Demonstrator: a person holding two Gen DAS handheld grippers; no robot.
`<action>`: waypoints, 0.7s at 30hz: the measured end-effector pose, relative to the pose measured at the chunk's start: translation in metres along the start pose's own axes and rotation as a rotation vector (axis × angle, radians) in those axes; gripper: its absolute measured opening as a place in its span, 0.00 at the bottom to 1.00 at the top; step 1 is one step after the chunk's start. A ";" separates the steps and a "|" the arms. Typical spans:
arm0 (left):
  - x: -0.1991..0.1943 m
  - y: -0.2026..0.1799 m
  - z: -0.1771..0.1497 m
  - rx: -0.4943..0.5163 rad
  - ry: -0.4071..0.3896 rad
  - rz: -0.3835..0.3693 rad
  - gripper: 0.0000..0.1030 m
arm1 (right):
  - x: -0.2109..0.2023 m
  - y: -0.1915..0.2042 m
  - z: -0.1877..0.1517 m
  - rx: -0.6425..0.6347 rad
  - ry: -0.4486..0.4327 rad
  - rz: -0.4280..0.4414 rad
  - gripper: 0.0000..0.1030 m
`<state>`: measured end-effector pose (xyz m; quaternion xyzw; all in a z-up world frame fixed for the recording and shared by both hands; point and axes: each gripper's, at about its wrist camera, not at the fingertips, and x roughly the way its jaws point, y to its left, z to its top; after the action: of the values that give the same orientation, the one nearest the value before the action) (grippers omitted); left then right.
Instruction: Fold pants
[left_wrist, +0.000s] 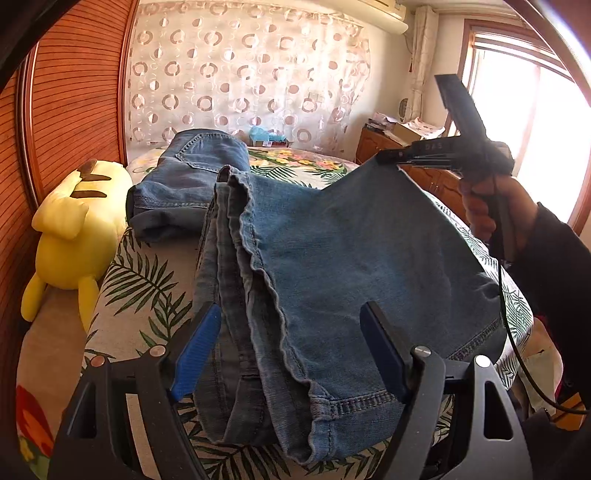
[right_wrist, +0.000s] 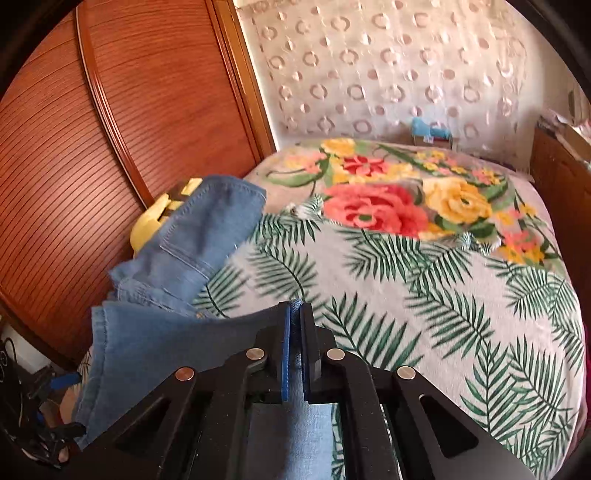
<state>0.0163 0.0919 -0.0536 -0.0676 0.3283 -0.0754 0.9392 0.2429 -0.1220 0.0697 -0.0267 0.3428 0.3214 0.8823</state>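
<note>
The faded blue denim pants (left_wrist: 332, 266) lie draped over the leaf-and-flower printed bedspread (left_wrist: 147, 280), and everything here sits in relation to that denim. At its near end, by the stitched hems, the left gripper (left_wrist: 291, 354) has its two black fingers with blue ribbed pads (left_wrist: 195, 354) spread wide, one on each side of the bunched leg edges, and neither pad presses the cloth. At the denim's far right corner, the right gripper (left_wrist: 402, 157) is clamped on the fabric edge and holds that corner up off the bedspread, so the cloth runs taut from the corner down toward the hems; a hand (left_wrist: 491, 206) in a dark sleeve grips its handle, with a black cable hanging below. From the right wrist camera, the right gripper (right_wrist: 295, 321) shows its blue pads pressed together with a thin fold of denim pinched between them, and more of the pants (right_wrist: 177, 332) trails off to the left and passes under the tool. Beyond the held leg, the upper part of the pants, with its pocket stitching, lies bunched on the bedspread. Left of the denim, against the reddish slatted wooden panel (left_wrist: 74, 103), lies a yellow plush toy (left_wrist: 77, 229) with brown stripes. Behind the denim hangs a pale curtain with ring patterns (left_wrist: 251, 74), and to its far right a bright window (left_wrist: 517, 110) shines.
</note>
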 end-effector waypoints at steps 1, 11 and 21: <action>0.000 0.000 0.000 -0.002 -0.001 0.001 0.76 | -0.004 0.003 0.001 -0.002 -0.006 0.003 0.04; 0.002 -0.001 0.002 0.002 -0.003 0.001 0.76 | -0.032 0.010 -0.040 -0.098 0.048 -0.064 0.55; -0.001 -0.018 0.005 0.030 -0.013 0.003 0.76 | -0.077 -0.008 -0.119 -0.020 0.101 -0.069 0.58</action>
<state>0.0164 0.0748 -0.0461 -0.0538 0.3212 -0.0786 0.9422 0.1343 -0.2021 0.0249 -0.0635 0.3827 0.2922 0.8741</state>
